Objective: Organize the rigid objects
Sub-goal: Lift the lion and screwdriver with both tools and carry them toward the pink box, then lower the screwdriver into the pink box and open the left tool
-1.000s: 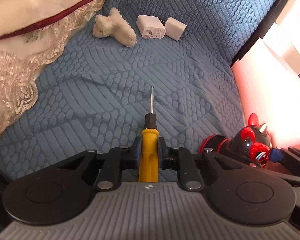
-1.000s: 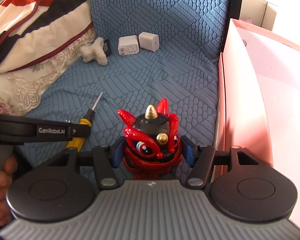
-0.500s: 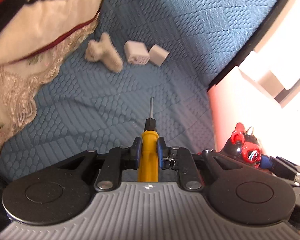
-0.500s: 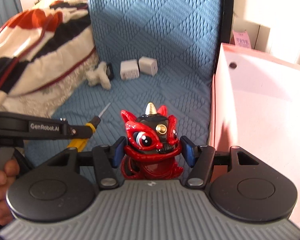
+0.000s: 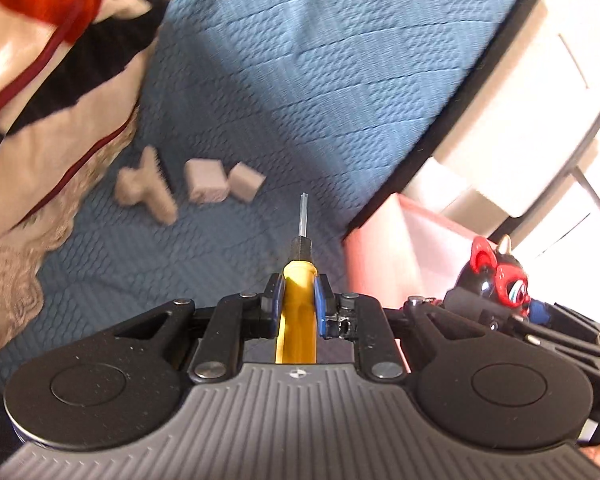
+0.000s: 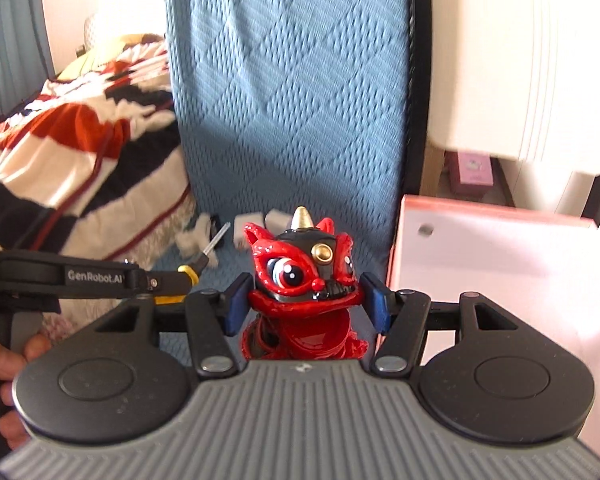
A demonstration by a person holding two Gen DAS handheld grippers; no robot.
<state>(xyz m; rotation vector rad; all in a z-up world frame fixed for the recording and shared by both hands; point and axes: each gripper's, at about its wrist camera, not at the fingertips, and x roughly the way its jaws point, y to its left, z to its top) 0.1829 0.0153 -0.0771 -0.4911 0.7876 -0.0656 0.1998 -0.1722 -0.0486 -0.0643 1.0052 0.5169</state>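
Observation:
My left gripper (image 5: 298,300) is shut on a yellow-handled screwdriver (image 5: 298,312), held above the blue quilted seat (image 5: 300,100) with its shaft pointing forward. My right gripper (image 6: 305,300) is shut on a red and black lion figurine (image 6: 300,272), lifted in the air beside the pink box (image 6: 500,264). The figurine also shows in the left wrist view (image 5: 496,276), at the right. The left gripper and screwdriver show in the right wrist view (image 6: 176,276), at the left.
Two white charger blocks (image 5: 224,180) and a small plush toy (image 5: 146,188) lie on the seat near its backrest. A striped blanket (image 6: 80,160) covers the left side. The pink box (image 5: 412,252) stands to the right of the seat. White furniture (image 6: 520,60) is behind it.
Both grippers have risen from the seat with their objects and tilted up, so the backrest and box fill more of the views. The grips are unchanged.

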